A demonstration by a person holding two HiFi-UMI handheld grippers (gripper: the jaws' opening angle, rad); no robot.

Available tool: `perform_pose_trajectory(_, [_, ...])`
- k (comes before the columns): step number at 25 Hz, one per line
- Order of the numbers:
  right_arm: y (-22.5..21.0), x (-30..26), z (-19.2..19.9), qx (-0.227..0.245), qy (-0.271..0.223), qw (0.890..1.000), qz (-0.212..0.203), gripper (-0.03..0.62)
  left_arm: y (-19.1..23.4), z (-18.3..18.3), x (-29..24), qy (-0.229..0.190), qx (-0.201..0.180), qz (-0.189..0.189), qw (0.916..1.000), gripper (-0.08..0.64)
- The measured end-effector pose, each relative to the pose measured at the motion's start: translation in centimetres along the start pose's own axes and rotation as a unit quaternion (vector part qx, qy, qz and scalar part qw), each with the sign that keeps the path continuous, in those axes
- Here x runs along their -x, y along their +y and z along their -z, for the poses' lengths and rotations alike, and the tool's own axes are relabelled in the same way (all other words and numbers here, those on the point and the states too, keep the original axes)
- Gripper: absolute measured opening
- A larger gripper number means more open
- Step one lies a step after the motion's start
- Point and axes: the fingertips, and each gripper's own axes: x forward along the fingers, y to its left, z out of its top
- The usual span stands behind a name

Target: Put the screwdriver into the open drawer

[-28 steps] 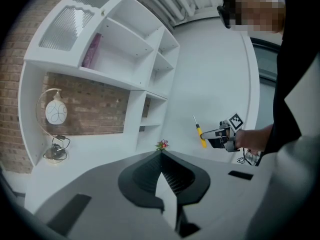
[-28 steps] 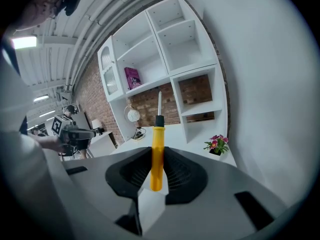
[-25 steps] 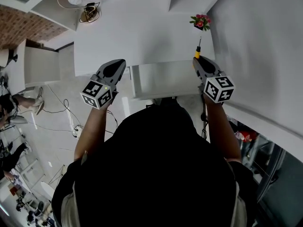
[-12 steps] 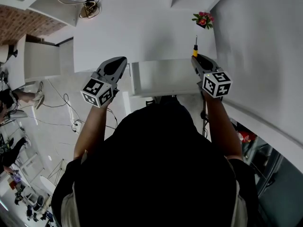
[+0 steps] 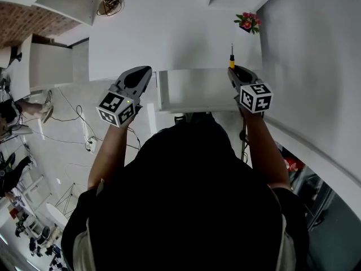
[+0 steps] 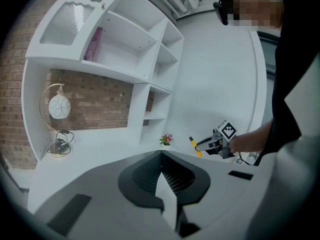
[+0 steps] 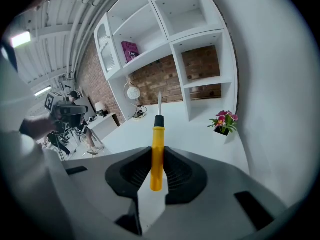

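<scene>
Right gripper is clamped on the yellow plastic handle of a screwdriver with a black collar and thin metal shaft. The handle sits upright between the two jaws and the shaft sticks out past the jaw tips, pointing away from the person. In the head view this gripper sits at the right end of the open white drawer, with the screwdriver tip out over the white desk top – not in the drawer.

Left gripper has its jaws together with nothing between them. It hangs off the drawer's left side, so the drawer lies between the two grippers.

Ahead and to the right of the screwdriver tip, near the wall, is a small pot of pink flowers. Further ahead and left, at the desk's back, stands a round white lamp on a metal hoop – white open shelving rises above it against the brick wall.
</scene>
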Motion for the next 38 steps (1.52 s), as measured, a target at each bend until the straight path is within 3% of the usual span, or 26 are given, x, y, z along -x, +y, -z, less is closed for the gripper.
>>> perform_pose_trajectory(38, [3.7,-8.1,8.7,0.041,0.107,0.990,-0.077,0.083,2.0,5.4,0.9,0.032,0.037,-0.049,0.9976,0.017])
